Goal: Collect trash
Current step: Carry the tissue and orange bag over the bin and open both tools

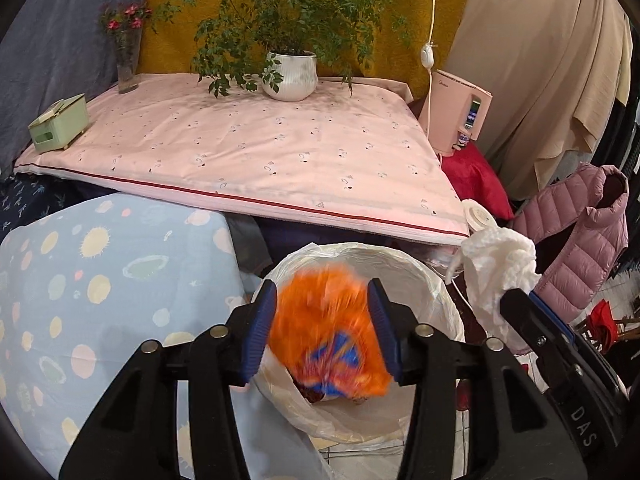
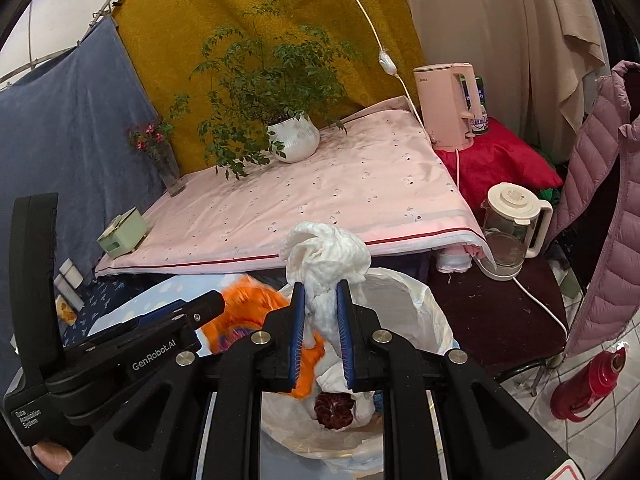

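An orange snack wrapper [image 1: 328, 336], blurred, lies between the blue pads of my left gripper [image 1: 323, 332], right over the white-lined trash bin [image 1: 436, 292]. The jaws stand wide and I cannot tell if they still touch it. It also shows in the right wrist view [image 2: 248, 312]. My right gripper [image 2: 322, 332] is shut on a crumpled white tissue [image 2: 326, 256] and holds it above the bin's rim [image 2: 424, 304]. The tissue also shows in the left wrist view [image 1: 496, 268]. Dark reddish trash [image 2: 334, 406] lies inside the bin.
A pink-clothed table [image 1: 248, 148] stands behind the bin with a potted plant [image 1: 290, 76], a flower vase [image 1: 127, 60] and a green tissue box [image 1: 60, 122]. A blue dotted cushion [image 1: 100, 288] lies left. A glass kettle [image 2: 508, 228], pink jacket [image 2: 600, 216] and red flask [image 2: 592, 380] are right.
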Available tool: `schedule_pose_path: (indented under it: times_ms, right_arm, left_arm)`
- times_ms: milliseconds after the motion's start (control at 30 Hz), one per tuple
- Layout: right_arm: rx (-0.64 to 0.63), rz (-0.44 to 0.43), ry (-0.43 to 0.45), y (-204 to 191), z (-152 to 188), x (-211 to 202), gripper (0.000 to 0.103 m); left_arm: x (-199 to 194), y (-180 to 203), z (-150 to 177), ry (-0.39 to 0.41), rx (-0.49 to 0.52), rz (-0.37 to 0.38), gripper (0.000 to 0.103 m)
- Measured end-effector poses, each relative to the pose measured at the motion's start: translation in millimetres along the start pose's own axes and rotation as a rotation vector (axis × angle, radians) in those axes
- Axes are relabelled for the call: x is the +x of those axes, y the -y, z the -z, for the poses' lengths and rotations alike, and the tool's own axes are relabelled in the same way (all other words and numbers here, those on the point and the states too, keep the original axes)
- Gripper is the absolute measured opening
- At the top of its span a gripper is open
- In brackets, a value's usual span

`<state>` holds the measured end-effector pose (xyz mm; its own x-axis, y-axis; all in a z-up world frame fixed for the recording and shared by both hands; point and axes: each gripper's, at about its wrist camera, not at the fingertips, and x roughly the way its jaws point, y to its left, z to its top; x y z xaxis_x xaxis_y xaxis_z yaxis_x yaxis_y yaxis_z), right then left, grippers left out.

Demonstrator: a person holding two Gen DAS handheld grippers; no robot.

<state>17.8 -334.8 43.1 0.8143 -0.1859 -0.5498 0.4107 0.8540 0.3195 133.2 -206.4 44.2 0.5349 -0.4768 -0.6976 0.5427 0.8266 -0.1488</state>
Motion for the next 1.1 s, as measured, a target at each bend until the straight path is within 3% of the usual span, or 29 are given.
schedule_pose_path:
  times_ms: [233, 833, 933, 1100]
  right_arm:
    - [0.003, -0.007, -0.02, 2.9, 2.5, 9.5, 0.015]
    - [-0.065, -0.014, -0.091, -16.4, 12.6, 29.8, 0.017]
    - [-0.08, -0.008, -0.1, -19.6, 14.0, 32.3, 0.02]
    - [-0.12, 0.002, -0.116, -27.0, 14.9, 36.6, 0.023]
  left_arm:
    - [2.2, -0.9, 1.5, 0.0, 0.011, -0.032, 0.054]
    - [0.5, -12.9, 11.0, 0.001, 0.004, -0.093, 0.061]
    - [-0.3, -15.7, 13.5, 0.007, -0.006, -0.113, 0.072]
    - [-0.3, -22.0, 18.9, 0.005, -0.014, -0.139, 0.072]
